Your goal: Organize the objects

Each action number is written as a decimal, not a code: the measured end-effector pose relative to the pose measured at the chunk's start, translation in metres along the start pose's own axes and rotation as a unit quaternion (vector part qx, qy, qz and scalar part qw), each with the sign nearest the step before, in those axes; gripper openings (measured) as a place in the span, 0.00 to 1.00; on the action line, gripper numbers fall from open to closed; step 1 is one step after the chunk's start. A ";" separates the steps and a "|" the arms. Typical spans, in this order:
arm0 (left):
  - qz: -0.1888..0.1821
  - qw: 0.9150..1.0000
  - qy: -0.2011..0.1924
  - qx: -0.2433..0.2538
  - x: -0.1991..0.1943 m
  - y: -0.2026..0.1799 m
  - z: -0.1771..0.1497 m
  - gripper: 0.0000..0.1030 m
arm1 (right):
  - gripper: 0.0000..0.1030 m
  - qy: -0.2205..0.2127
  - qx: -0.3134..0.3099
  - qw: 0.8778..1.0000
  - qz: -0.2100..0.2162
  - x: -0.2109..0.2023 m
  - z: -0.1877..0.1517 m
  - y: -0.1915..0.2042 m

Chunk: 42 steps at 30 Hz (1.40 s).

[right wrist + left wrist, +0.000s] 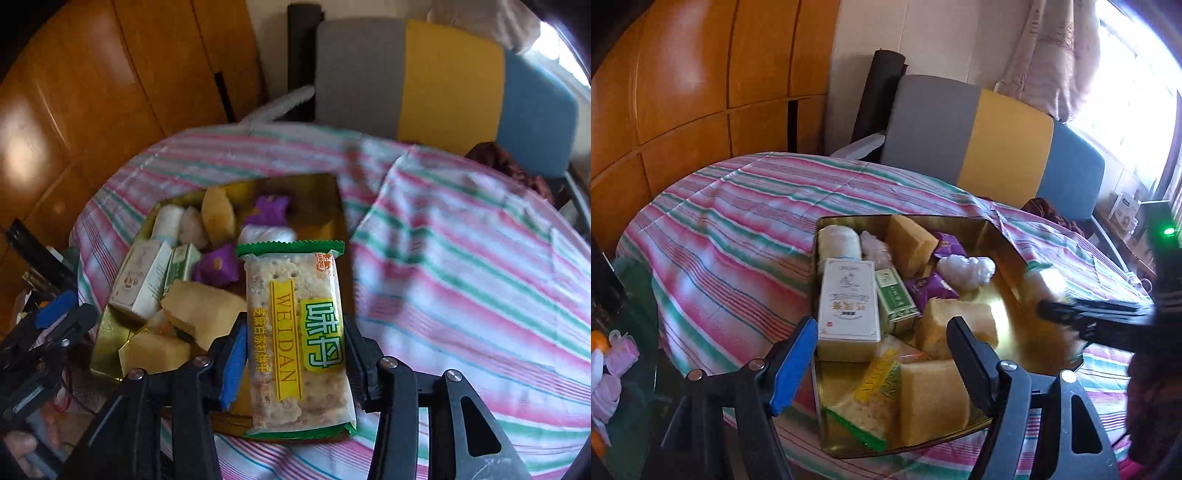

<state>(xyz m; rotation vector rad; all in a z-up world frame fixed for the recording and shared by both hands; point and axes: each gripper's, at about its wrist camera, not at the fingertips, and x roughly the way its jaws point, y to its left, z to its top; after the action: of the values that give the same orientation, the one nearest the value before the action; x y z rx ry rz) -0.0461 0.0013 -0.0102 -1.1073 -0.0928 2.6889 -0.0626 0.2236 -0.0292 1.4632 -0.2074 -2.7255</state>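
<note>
The right gripper [291,360] has its two fingers pressed in on the sides of a WEIDAN cracker packet [297,339], a clear wrapper with green crimped ends and a yellow label, held lengthwise so the far end points away from the hand. The packet hangs above the near right part of a shallow gold tin tray [107,332], over the boundary between the tray and the striped tablecloth [461,266]. The view from that hand is smeared, so finer detail around it is hard to read.

The left gripper [882,354] stands wide, with nothing between its blue-padded finger and its black one; it hovers over the near end of the tray [1008,295], above the things lying there. No earlier view is on hand to show how it got there.

Inside the tray, seen from the left hand, a white carton [847,306] lies along the left wall with a narrow green box [895,295] just beside it. Pale yellow sponge blocks [932,400] sit at the near end, the middle and the far end. A second cracker packet [868,402] lies at the near left corner, partly under a sponge. Purple wrappers [929,286], a crumpled white plastic wad [967,269] and a white roll [836,240] fill the far half. The right side of the tray floor is bare gold.

Behind the table stands a chair [997,144] with a grey, yellow and blue back, and wooden cabinet panels [701,74] line the wall on the left.
</note>
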 end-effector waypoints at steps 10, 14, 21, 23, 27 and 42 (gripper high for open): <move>0.009 1.000 0.013 -0.015 0.007 0.015 -0.008 0.70 | 0.57 0.061 -0.034 0.994 -0.080 0.071 -0.011 0.026; 0.012 1.000 0.015 -0.019 0.009 0.018 -0.008 0.70 | 0.59 0.059 -0.034 0.995 -0.068 0.068 -0.011 0.023; 0.023 1.000 0.010 -0.014 0.007 0.015 -0.008 0.69 | 0.65 0.050 -0.021 0.997 -0.053 0.062 -0.011 0.020; 0.027 1.000 0.009 -0.012 0.006 0.013 -0.008 0.69 | 0.68 0.047 -0.020 0.997 -0.055 0.060 -0.011 0.021; 0.038 0.999 0.006 -0.009 0.003 0.010 -0.009 0.69 | 0.69 0.033 -0.016 0.997 -0.061 0.053 -0.013 0.021; 0.097 0.995 -0.031 -0.015 -0.023 -0.012 -0.011 0.75 | 0.86 -0.091 -0.022 0.989 -0.113 -0.019 -0.029 0.037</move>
<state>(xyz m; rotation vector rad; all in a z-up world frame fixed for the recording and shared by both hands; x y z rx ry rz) -0.0204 0.0073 -0.0004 -1.0925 -0.0377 2.9031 -0.0288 0.1863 -0.0242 1.2992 0.0159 -3.0227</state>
